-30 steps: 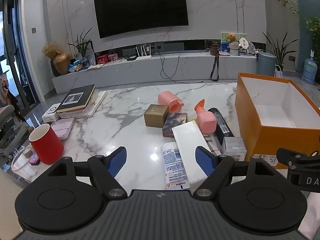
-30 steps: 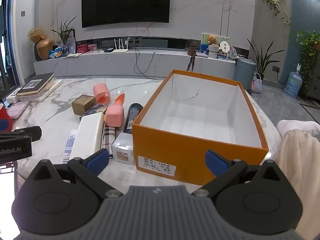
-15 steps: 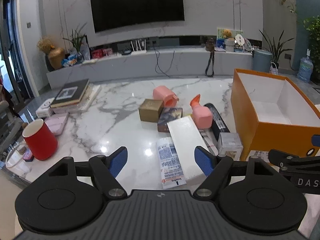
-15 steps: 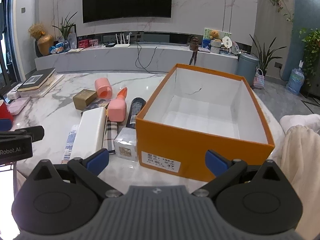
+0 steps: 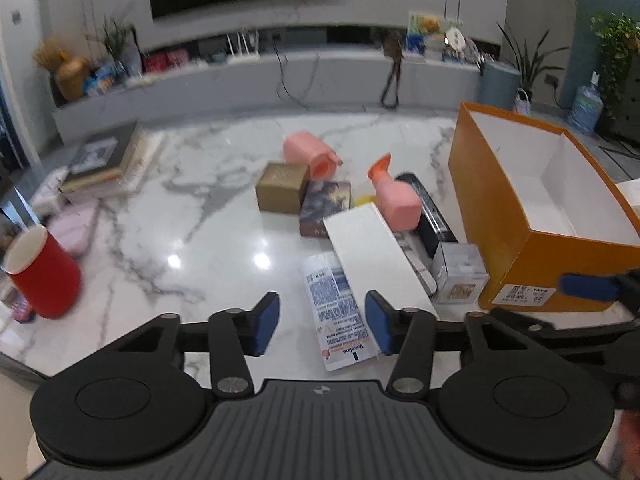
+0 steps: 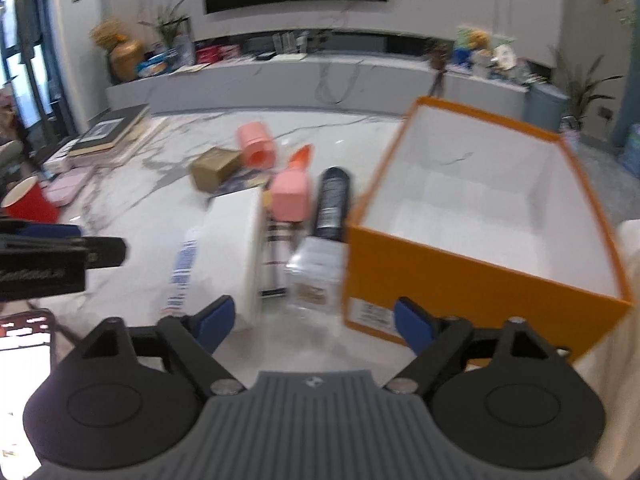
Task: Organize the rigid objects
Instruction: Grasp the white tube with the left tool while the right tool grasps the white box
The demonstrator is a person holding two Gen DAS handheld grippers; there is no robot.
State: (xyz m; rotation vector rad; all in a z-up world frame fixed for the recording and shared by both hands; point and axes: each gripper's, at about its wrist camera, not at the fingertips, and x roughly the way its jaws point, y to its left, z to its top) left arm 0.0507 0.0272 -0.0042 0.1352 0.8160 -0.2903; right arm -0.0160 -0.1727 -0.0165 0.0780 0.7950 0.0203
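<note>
Both claws have tipped lower toward the worktop [image 5: 192, 240] clutter; left claw [image 5: 322, 322], closing, straddles the lotion tube [image 5: 336, 300] ungripped; right claw [image 6: 310, 326], closing, grips nothing before the clear box [image 6: 316, 276].

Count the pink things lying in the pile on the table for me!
2. A pink cup lies on its side behind the gold box; a pink spray bottle lies beside the black can. More could hide underneath.

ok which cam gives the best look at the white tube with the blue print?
Left wrist. The white tube lies sharp just ahead of the closing left hand-held gripper, print readable and nothing gripped. In the right wrist view the tube is blurred, mostly hidden behind the white box.
</note>
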